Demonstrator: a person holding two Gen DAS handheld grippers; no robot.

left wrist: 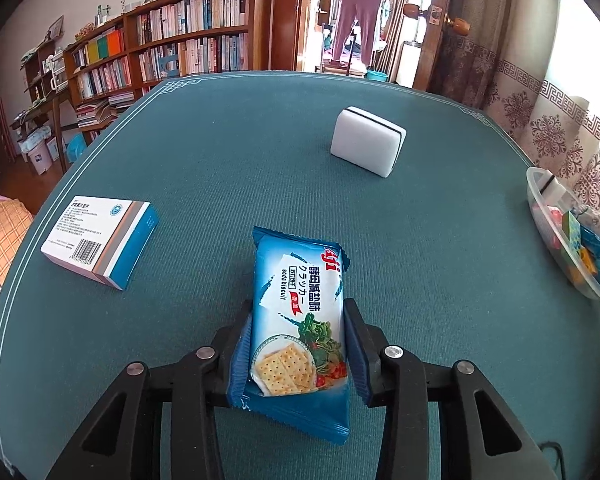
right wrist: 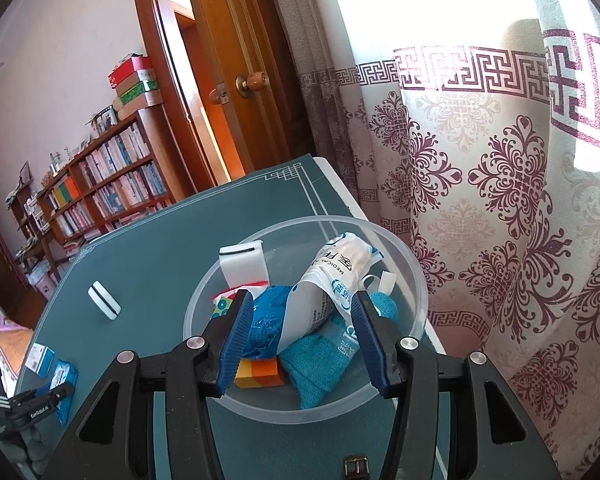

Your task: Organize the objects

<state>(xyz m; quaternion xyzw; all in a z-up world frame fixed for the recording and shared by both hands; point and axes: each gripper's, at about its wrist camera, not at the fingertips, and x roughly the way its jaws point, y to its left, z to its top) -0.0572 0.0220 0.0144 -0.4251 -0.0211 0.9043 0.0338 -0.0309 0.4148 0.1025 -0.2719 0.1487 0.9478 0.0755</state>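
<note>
A: What is being held by the left gripper [left wrist: 298, 332] at this moment?

B: A blue packet of soda biscuits [left wrist: 298, 312] is being clamped between its two fingers. The packet is being gripped by its long sides, near the picture end, so that the far end is pointing forward, away from the tongs. Whether it is being lifted or is lying on the green table cover [left wrist: 220, 168] cannot be told.

A: And the right gripper [right wrist: 300, 328]?

B: Its jaws are being kept apart, above the clear plastic bowl [right wrist: 414, 276]. A white medical pouch [right wrist: 332, 280] is seen between the fingers, but contact is not being made, as far as can be judged. Probably the tongs are being held wide because the pouch is being released into the bowl.

A: What else is waiting?

B: Ahead of the left tongs and to their left, a white and blue box [left wrist: 100, 240] is lying flat. Further ahead, slightly to their right, a white sponge [left wrist: 368, 142] is standing on its edge. The bowl is far to their right, so the packet is likely being carried there, where the other things are being collected: another sponge [right wrist: 244, 268], a teal cloth pouch [right wrist: 320, 364], an orange block [right wrist: 260, 372].
</note>
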